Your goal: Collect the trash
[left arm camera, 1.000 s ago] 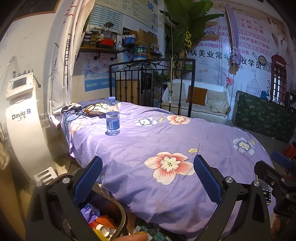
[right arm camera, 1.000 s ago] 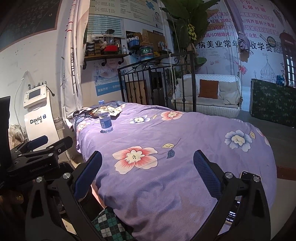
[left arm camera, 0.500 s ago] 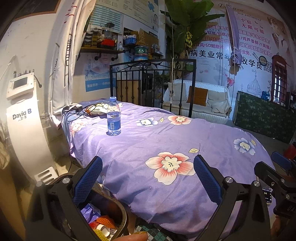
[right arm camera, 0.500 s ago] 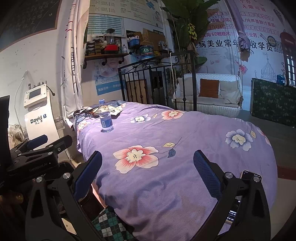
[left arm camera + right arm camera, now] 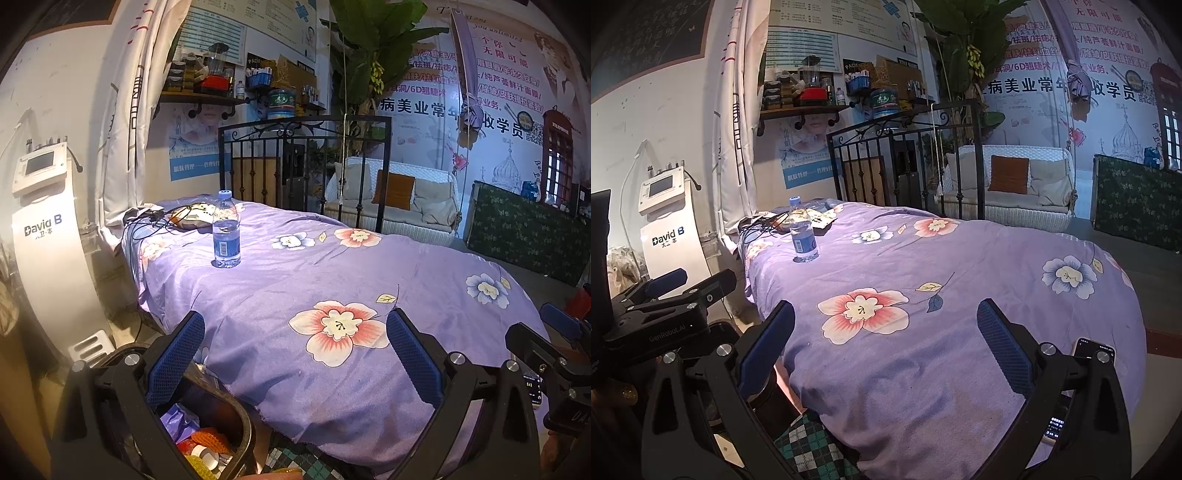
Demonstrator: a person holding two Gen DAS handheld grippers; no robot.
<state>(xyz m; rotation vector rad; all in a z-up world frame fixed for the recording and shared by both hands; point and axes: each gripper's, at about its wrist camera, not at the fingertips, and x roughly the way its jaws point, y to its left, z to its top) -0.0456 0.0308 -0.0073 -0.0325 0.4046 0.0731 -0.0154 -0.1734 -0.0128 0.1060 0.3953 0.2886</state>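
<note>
A clear plastic water bottle (image 5: 226, 229) stands upright on the purple floral bedspread (image 5: 332, 288) near the head of the bed, just in front of a crumpled snack wrapper (image 5: 192, 218) and a tangle of dark cables (image 5: 155, 221), with the black iron headboard (image 5: 303, 155) behind it. Your left gripper (image 5: 295, 354) and right gripper (image 5: 886, 347) both hover at the foot of the bed, well apart from the bottle, each with its blue-padded fingers spread wide and nothing between them. The trash bin (image 5: 236, 417), already holding bright scraps, sits below the left gripper beside the bed's near corner. Judge the bottle as light but not empty: liquid appears to fill much of it, so it should carry some weight and slosh. Its thin wall will likely dent under a hard squeeze, and the smooth plastic may slip, while the soft bedding gives it an unsteady footing, so a nudge could tip it. Take it across the labelled middle, where the blue label (image 5: 226, 245) offers grip, rather than at the narrow blue cap (image 5: 224, 193). The wrapper behind the bottle looks flimsy and weightless, best pinched at a raised edge.
</note>
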